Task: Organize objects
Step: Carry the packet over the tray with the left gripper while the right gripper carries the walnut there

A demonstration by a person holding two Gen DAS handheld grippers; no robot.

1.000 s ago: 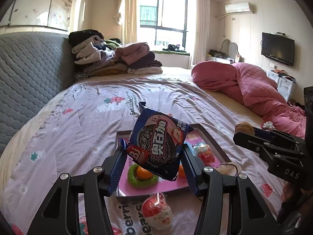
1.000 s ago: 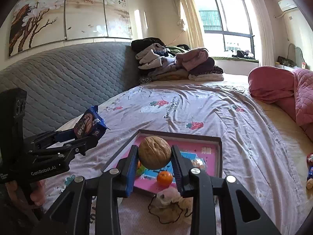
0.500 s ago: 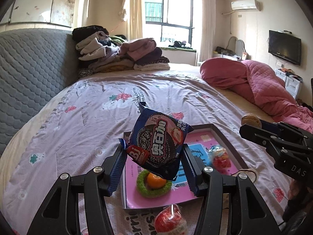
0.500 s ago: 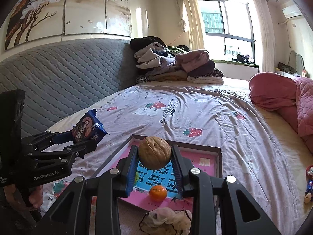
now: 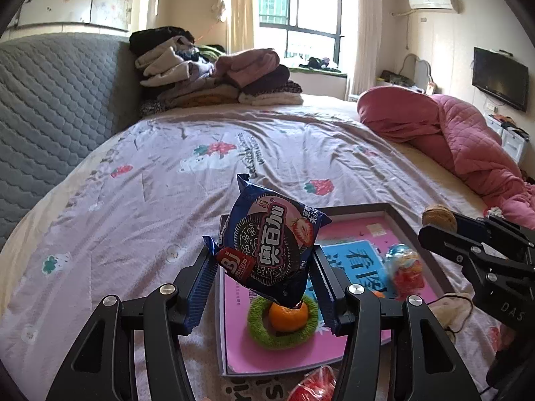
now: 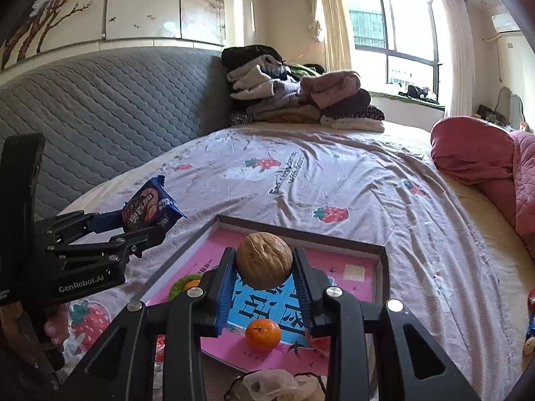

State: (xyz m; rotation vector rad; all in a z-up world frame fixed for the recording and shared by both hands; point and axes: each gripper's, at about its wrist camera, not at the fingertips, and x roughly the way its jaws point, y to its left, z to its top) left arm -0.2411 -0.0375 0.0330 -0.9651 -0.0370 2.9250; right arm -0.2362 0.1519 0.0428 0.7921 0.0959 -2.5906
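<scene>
Left wrist view: left hand-held gripper (image 5: pixel 262 275) sits bottom centre of the frame, black arms with blue ribbed pads, clamped on a dark blue cookie packet with a strawberry printed on it (image 5: pixel 271 245). Packet is tilted and hangs over the near end of the tray.
Right wrist view: right hand-held gripper (image 6: pixel 264 269) at bottom centre, pinching a round tan walnut (image 6: pixel 264 260) between its blue pads, up in the air over the tray.
Tray: shallow dark-rimmed box lid with a pink and blue printed bottom (image 5: pixel 406 224), lying flat on the bed, lower middle of both views.
Inside the tray: small orange tangerine (image 5: pixel 288 314) sitting in a fuzzy green ring (image 5: pixel 259 329), lower centre of the left view. A second loose orange tangerine (image 6: pixel 262 333) shows in the right view, on the pink bottom near the front edge. There's also a clear-wrapped red and blue candy thing (image 5: pixel 403 269) at the right side, kinda blurry.
Bed: pale lilac sheet with strawberry and bear prints (image 5: pixel 160 180), grey quilted headboard (image 6: pixel 100 107) on the left.
Background: pile of folded clothes (image 5: pixel 214 77) at upper centre, crumpled pink quilt (image 5: pixel 451 133) on the right.
Cross-check: each hand-held gripper shows up at the edge of the other's view, with the same grip.
</scene>
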